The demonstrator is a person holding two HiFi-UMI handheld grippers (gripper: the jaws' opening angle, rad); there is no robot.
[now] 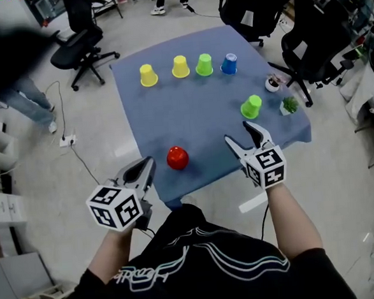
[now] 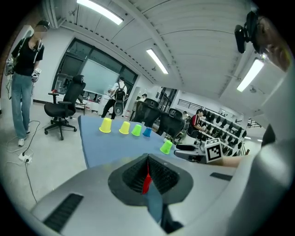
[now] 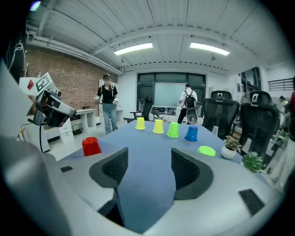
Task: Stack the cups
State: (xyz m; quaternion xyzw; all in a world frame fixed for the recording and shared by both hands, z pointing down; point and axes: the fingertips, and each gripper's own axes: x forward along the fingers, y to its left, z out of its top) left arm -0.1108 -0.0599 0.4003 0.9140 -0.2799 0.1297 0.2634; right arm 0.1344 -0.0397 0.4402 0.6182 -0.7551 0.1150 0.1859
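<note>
Inverted red cup (image 1: 177, 158): likely light, thin-walled, crushable; grasp the sidewall gently. Empty right gripper (image 1: 237, 132) stands apart; left gripper (image 1: 149, 165) closed

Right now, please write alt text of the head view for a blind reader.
Six cups sit on a blue table: two yellow cups, a green cup and a blue cup in a far row, a second green cup at the right, a red cup in front. Nearest, a person holds the left gripper shut and the right gripper open.
</note>
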